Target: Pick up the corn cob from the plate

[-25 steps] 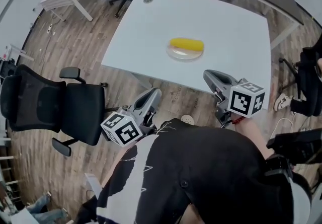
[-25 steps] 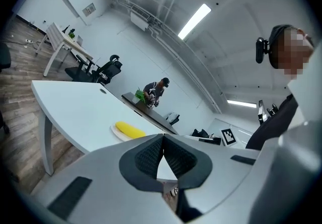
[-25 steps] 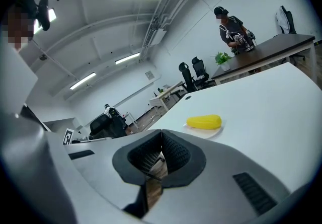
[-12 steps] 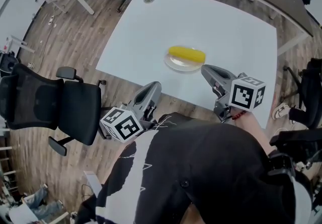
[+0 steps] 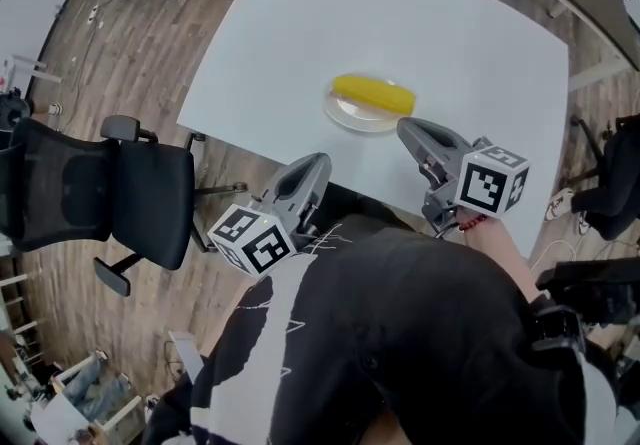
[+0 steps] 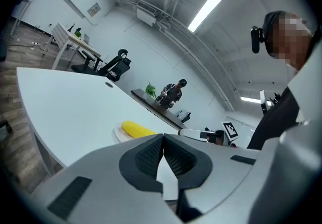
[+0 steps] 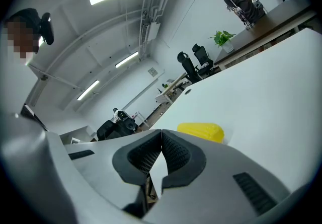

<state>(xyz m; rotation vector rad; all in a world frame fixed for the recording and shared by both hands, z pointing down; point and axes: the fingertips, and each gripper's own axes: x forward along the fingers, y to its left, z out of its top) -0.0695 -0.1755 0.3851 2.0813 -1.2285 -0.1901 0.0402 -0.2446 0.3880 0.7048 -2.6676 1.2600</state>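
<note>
Quick update from mid-reach: over the last second I've stepped in toward the table (image 5: 300, 43) and both my tools have come forward with me. A second ago my right gripper (image 5: 405, 128) was hanging well short of the near edge. Now its tip is over the surface, just beside the near-right rim of the plate (image 5: 345, 116). My left gripper (image 5: 318, 161) has crept up too and sits right about at the near edge, a bit left of the plate, so it's along for the ride more than anything. The corn cob (image 5: 373, 93) hasn't budged. It's still lying flat across the plate, a little in from the near edge and roughly centred between the side edges, and nothing is touching it. The catch is that both sets of fingers are pressed together with nothing between them, same as before. In the right gripper view the pads meet in a closed line, with the yellow cob just past them and off to the right. So the approach looks basically done, but the grab hasn't started. I reckon I need to spread the right fingers before going any further, or I'll just shove the cob along the plate. It's round and smooth looking, so I'd guess it rolls easily if I bump it.
</note>
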